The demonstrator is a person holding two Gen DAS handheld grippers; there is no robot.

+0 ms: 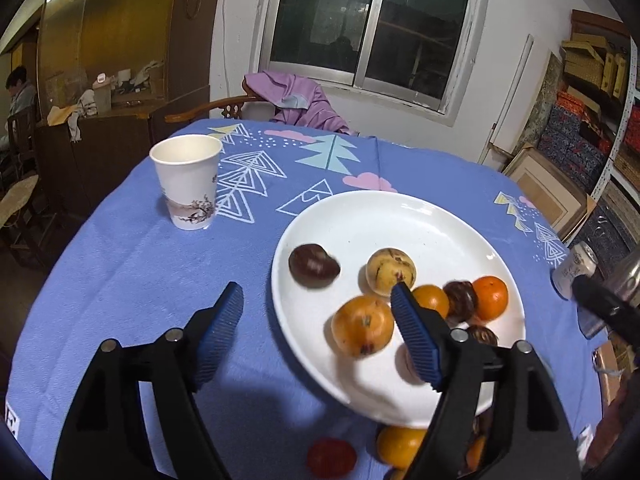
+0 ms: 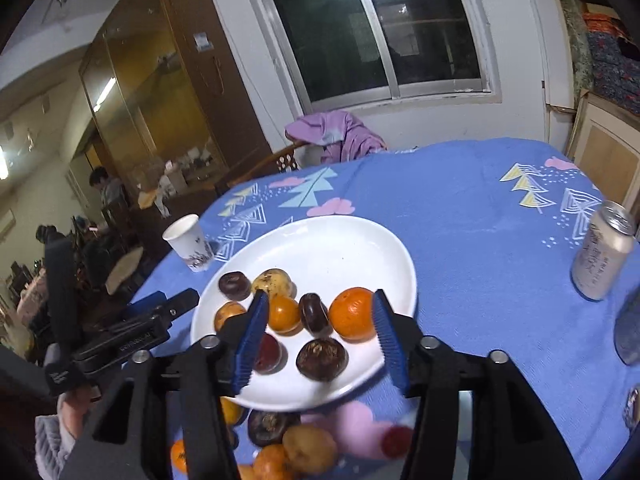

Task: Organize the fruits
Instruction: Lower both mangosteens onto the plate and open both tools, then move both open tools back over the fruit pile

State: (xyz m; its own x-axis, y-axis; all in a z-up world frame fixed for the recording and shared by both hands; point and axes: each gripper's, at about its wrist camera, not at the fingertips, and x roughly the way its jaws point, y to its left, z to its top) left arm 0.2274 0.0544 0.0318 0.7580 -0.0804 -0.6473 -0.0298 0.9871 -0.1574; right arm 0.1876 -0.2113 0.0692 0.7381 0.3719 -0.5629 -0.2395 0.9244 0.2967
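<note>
Several fruits (image 2: 354,314), orange, yellow-speckled and dark brown, sit on the white plate (image 2: 344,240); more lie on the blue cloth (image 1: 120,280) just beside its near rim. Left gripper (image 1: 318,308) jaws apart, nothing between them. Right gripper (image 2: 318,312) jaws apart over the plate, clamping nothing.

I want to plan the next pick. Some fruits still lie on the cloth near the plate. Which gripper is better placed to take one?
Probably right. The right gripper is open, with loose fruits just below it. The left gripper straddles the plate rim, farther from them.
</note>
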